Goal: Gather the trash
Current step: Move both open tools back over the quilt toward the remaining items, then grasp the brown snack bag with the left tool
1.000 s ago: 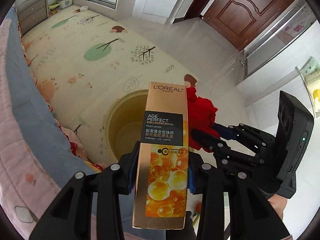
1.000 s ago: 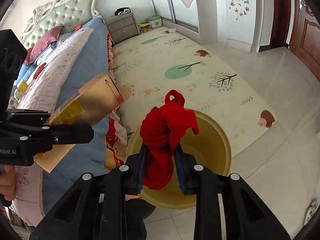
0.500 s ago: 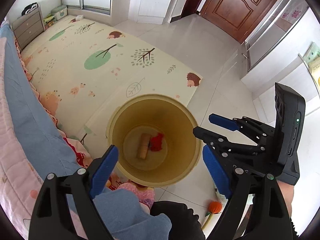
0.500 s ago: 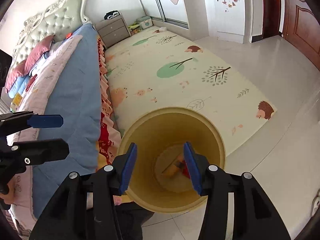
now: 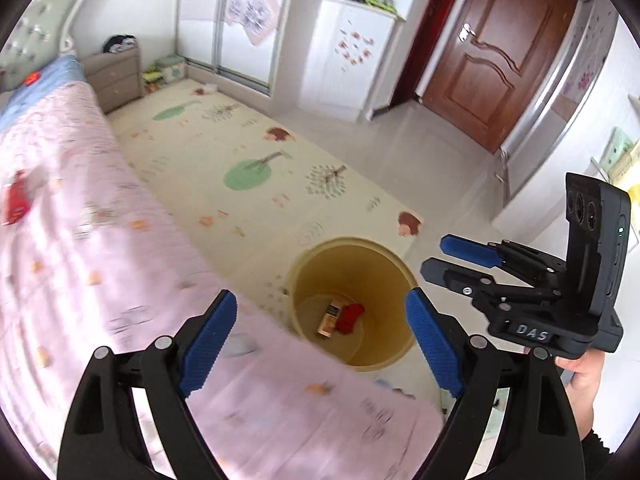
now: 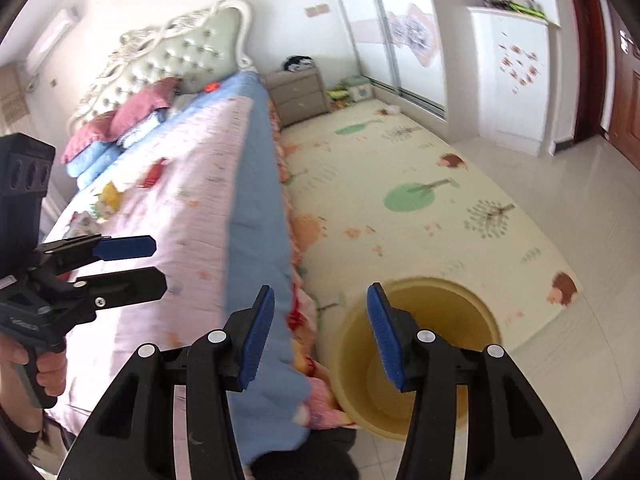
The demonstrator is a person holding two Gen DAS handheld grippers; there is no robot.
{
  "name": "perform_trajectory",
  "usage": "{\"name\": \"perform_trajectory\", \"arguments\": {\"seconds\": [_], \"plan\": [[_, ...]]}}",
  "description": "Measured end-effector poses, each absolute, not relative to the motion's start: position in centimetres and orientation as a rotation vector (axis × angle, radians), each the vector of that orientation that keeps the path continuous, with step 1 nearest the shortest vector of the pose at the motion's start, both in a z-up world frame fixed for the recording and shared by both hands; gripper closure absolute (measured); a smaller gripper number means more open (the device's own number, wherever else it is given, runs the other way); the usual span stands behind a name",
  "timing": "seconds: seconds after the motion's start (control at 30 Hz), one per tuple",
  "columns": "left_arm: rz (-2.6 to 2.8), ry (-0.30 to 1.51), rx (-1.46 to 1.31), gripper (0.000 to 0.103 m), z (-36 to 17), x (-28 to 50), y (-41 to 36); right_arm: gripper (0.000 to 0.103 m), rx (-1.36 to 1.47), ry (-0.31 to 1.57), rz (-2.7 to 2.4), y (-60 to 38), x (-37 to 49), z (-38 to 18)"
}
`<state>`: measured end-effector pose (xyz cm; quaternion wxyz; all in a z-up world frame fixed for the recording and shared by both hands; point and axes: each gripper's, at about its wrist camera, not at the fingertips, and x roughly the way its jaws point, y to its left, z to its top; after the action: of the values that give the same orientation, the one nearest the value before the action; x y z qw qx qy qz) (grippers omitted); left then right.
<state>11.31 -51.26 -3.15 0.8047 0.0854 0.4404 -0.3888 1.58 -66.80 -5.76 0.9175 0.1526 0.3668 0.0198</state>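
Note:
A yellow bin (image 5: 396,264) stands on the floor by the bed's foot. At its bottom lie a gold carton (image 5: 330,316) and a red bundle (image 5: 350,316). My left gripper (image 5: 320,304) hangs open and empty above the bed's corner and the bin. My right gripper (image 5: 434,258) is at the right, also open. In the right wrist view the right gripper (image 6: 320,296) is open with nothing between its pads, over the bed edge beside the bin (image 6: 480,308). The left gripper (image 6: 158,262) hovers over the quilt. A red packet (image 6: 152,174) and a yellow scrap (image 6: 110,194) lie on the bed.
The bed's pink quilt (image 6: 192,208) and blue blanket (image 6: 252,200) fill the left. Pillows (image 6: 132,116) lie by the headboard, and a grey nightstand (image 6: 298,94) stands beyond. A patterned play mat (image 5: 256,176) covers the floor. A brown door (image 5: 492,68) is at the far right.
Both grippers let go: the gold carton and the red bundle dropped into the bin. Both then rose and swung from over the bin toward the bed.

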Motion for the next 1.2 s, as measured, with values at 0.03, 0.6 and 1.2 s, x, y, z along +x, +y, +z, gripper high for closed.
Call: {"name": "perform_trajectory", "arguments": {"seconds": [0.03,0.6,1.2], "plan": [[-0.810,0.925,0.175,0.017,-2.4,11.2,-49.6,0.055,0.304,0.742,0.067,-65.6,1.9,-5.0],[-0.324,0.771,0.081,0.016,1.8,9.2,-19.3,0.055,0.129,0.700,0.515,-39.0,7.6,-0.2],[-0.060,0.800,0.001,0.016,-1.5,7.7,-1.5,0.054,0.014,0.750,0.650,-22.4,9.9,-1.1]]}}
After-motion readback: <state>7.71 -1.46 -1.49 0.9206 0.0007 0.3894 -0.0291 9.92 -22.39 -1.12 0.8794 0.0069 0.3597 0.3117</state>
